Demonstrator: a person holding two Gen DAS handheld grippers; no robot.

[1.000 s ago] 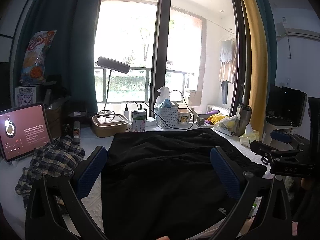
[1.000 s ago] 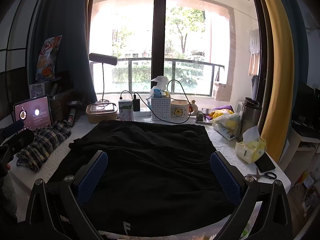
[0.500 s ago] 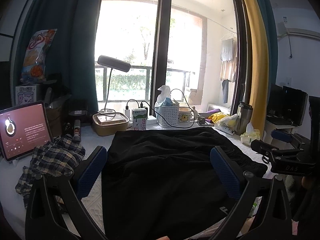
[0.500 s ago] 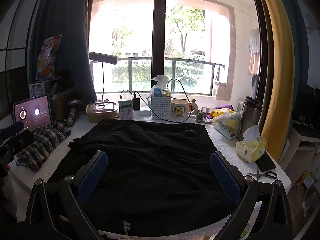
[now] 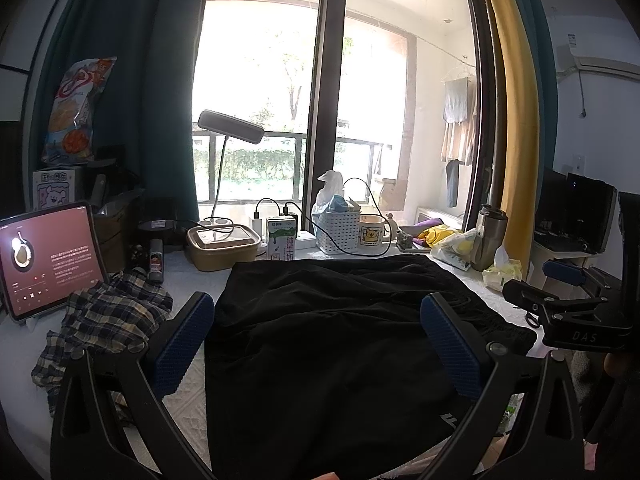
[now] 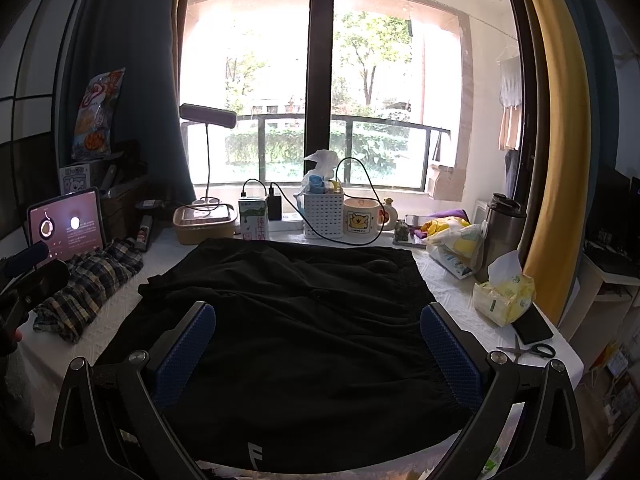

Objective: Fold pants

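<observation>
Black pants (image 5: 328, 344) (image 6: 288, 320) lie spread and slightly rumpled on the white-covered table (image 6: 448, 292), a small white logo near their front edge. My left gripper (image 5: 316, 344) hovers open above the pants' left half, nothing between its blue pads. My right gripper (image 6: 316, 348) also stands open, above the pants' front middle. The right gripper's body shows at the right edge of the left wrist view, and the left one at the left edge of the right wrist view.
A plaid cloth (image 5: 100, 328) and a lit tablet (image 5: 48, 256) sit at the left. Along the window stand a lamp (image 5: 228, 128), lunch box (image 5: 222, 242), milk carton (image 5: 282, 244), white basket (image 5: 338, 232) and mug (image 5: 370, 232). Tumbler (image 6: 500, 232), tissues (image 6: 504, 294), phone and scissors (image 6: 528, 350) are right.
Both views have shifted only very slightly. The pants lie as before and both grippers stay open.
</observation>
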